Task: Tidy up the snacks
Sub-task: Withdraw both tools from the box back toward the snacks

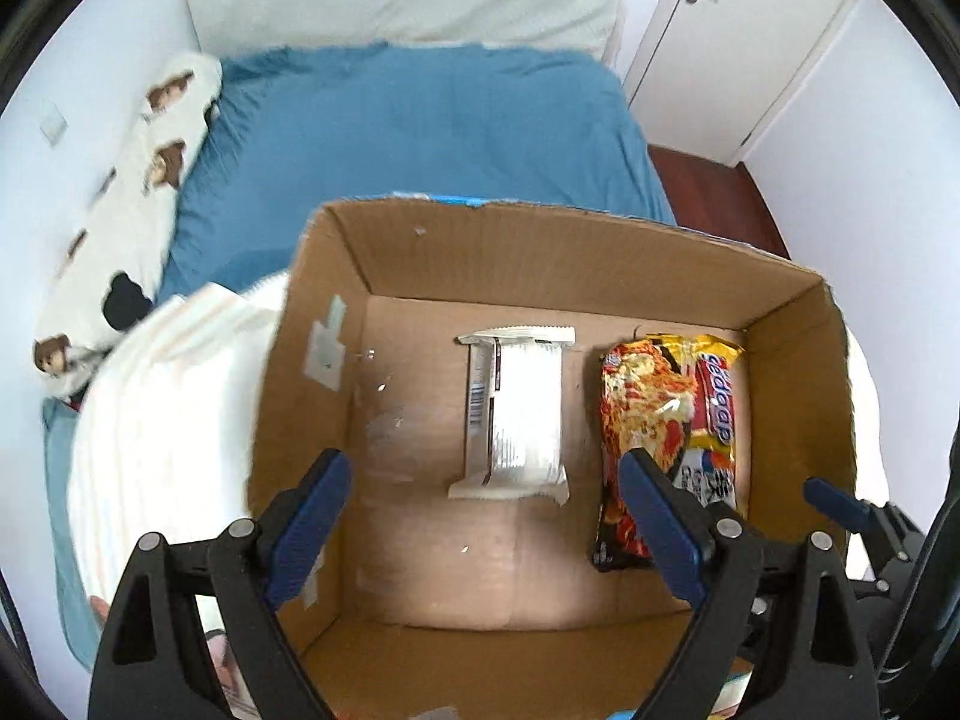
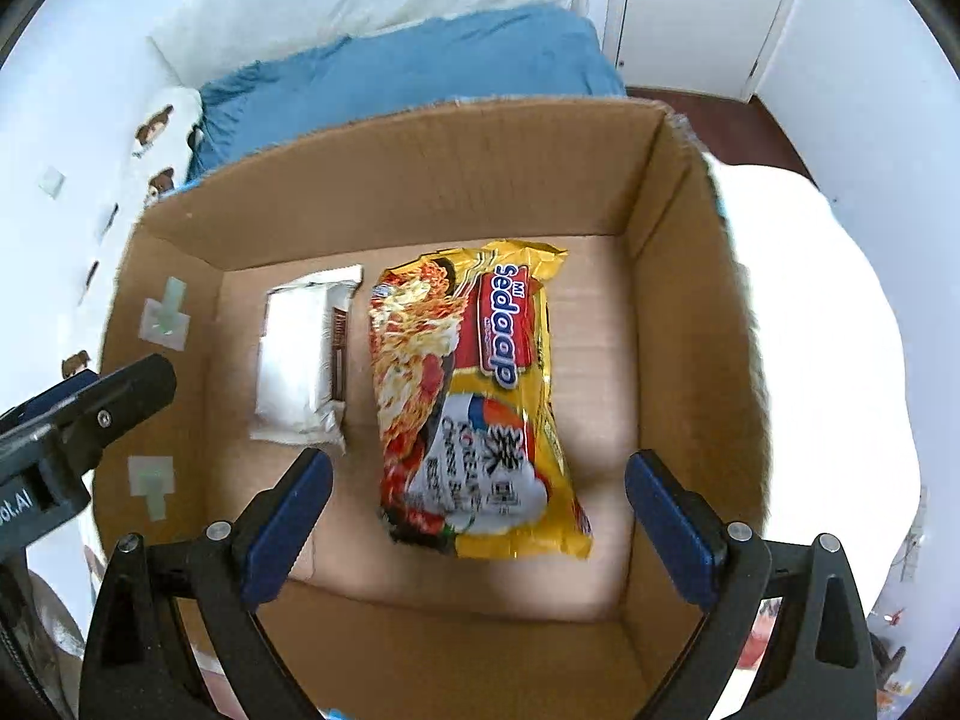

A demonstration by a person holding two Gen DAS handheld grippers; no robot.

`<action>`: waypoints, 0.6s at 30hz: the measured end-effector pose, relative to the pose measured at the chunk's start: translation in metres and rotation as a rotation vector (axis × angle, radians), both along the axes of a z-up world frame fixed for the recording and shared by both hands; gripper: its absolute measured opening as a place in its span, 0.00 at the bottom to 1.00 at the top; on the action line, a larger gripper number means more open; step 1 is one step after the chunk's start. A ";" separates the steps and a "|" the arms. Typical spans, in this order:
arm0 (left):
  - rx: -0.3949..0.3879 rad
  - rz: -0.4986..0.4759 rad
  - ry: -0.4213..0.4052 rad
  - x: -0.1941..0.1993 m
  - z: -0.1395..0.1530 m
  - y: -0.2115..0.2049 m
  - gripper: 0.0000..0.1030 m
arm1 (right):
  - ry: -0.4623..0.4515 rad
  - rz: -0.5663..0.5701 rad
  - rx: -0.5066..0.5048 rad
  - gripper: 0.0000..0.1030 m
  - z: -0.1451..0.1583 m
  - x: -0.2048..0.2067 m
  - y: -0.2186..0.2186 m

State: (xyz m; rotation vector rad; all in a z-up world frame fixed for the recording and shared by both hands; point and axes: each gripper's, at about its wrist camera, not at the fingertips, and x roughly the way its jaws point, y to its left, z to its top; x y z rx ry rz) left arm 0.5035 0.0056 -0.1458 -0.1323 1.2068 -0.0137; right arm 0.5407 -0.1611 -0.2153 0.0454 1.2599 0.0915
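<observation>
You get bright, soft daylight in both views — the white bedding (image 2: 828, 330) right of your right gripper (image 2: 477, 525) is blown out to glare. Fisheye bending curves the edges into black corners, and motion blur smears the cardboard box (image 1: 288, 372) wall beside your left gripper (image 1: 486, 516).

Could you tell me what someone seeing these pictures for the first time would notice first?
Most likely the open cardboard box filling both views, with two packets lying flat on its floor: a bright yellow and red noodle packet on the right and a white wrapped snack beside it on the left. The left gripper and right gripper hang open above them, holding nothing. Behind the box lies a blue bedsheet.
</observation>
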 end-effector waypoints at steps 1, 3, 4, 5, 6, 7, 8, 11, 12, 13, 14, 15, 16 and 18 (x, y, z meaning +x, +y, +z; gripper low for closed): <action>0.009 -0.002 -0.019 -0.010 0.007 0.000 0.89 | -0.017 0.000 -0.001 0.97 0.010 -0.009 0.000; 0.014 0.000 -0.046 -0.022 0.016 0.000 0.89 | -0.054 0.002 -0.006 0.97 0.020 -0.020 -0.002; 0.017 0.002 -0.064 -0.032 0.024 0.000 0.89 | -0.079 0.003 -0.009 0.97 0.030 -0.029 -0.002; 0.018 0.005 -0.075 -0.032 0.027 0.001 0.89 | -0.099 0.003 -0.010 0.97 0.040 -0.037 -0.003; 0.020 0.009 -0.089 -0.038 0.034 0.002 0.89 | -0.120 0.004 -0.011 0.97 0.051 -0.044 -0.005; 0.020 0.012 -0.099 -0.041 0.037 0.002 0.89 | -0.148 0.003 -0.015 0.97 0.062 -0.053 -0.005; 0.021 0.015 -0.122 -0.048 0.042 0.003 0.89 | -0.167 0.003 -0.017 0.97 0.071 -0.058 -0.007; 0.015 0.027 -0.167 -0.070 0.060 0.004 0.89 | -0.227 0.013 -0.016 0.97 0.094 -0.081 -0.007; 0.013 0.030 -0.175 -0.075 0.063 0.004 0.89 | -0.241 0.016 -0.009 0.97 0.099 -0.089 -0.006; 0.004 0.032 -0.189 -0.084 0.069 0.005 0.89 | -0.248 0.016 -0.004 0.97 0.103 -0.095 -0.008; 0.001 0.035 -0.196 -0.089 0.073 0.005 0.89 | -0.256 0.018 0.005 0.97 0.110 -0.103 -0.008; -0.004 0.040 -0.204 -0.097 0.078 0.006 0.89 | -0.264 0.021 0.012 0.97 0.115 -0.111 -0.009; -0.009 0.042 -0.207 -0.102 0.080 0.008 0.89 | -0.269 0.024 0.017 0.97 0.119 -0.120 -0.009; -0.028 0.053 -0.210 -0.119 0.085 0.011 0.89 | -0.270 0.029 0.033 0.97 0.126 -0.137 -0.011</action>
